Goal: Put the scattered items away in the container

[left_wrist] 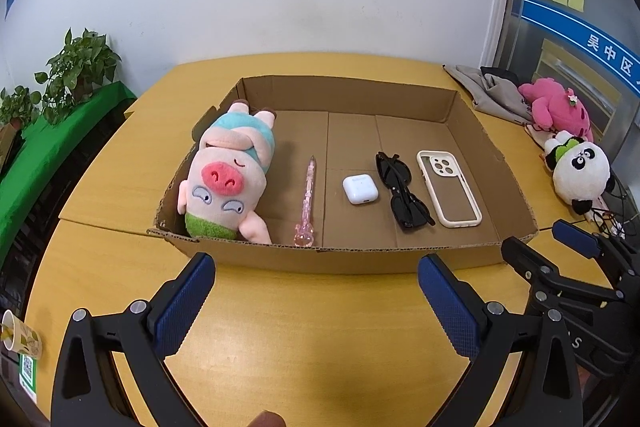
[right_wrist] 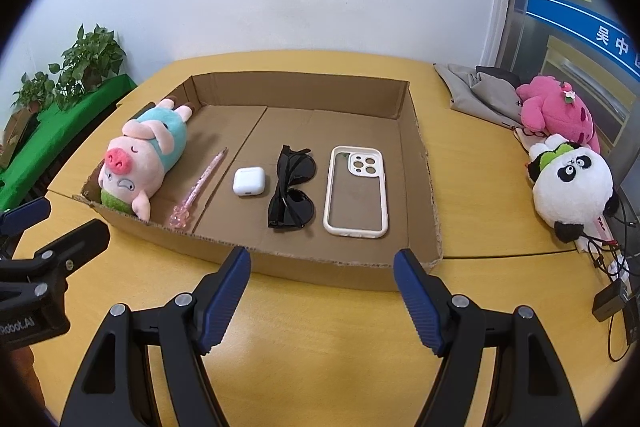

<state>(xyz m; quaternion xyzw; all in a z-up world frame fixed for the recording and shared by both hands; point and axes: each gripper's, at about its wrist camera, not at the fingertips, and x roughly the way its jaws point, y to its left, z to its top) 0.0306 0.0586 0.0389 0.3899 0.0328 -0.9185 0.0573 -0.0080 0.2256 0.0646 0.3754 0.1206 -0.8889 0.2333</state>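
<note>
Yellow tabletop (left_wrist: 320, 327) against a white wall, and from the left wrist the cardboard box (left_wrist: 360, 259) sits dead ahead. Inside, in a row: pig plush (left_wrist: 228, 179), pink pen (left_wrist: 307, 203), earbud case (left_wrist: 360, 189), sunglasses (left_wrist: 402, 193), phone case (left_wrist: 448, 189). The left gripper (left_wrist: 316, 303) hovers short of the box's near wall, jaws spread wide, gripping nothing.

Over to the right wrist: right gripper (right_wrist: 322, 299) likewise wide apart and empty, just before the box front. Off to the right on the table lie a panda plush (right_wrist: 572, 187) and pink plush (right_wrist: 556, 111), outside the box. My read: the tidy looks nearly done; if those plushes count, the next move is a reach right.
</note>
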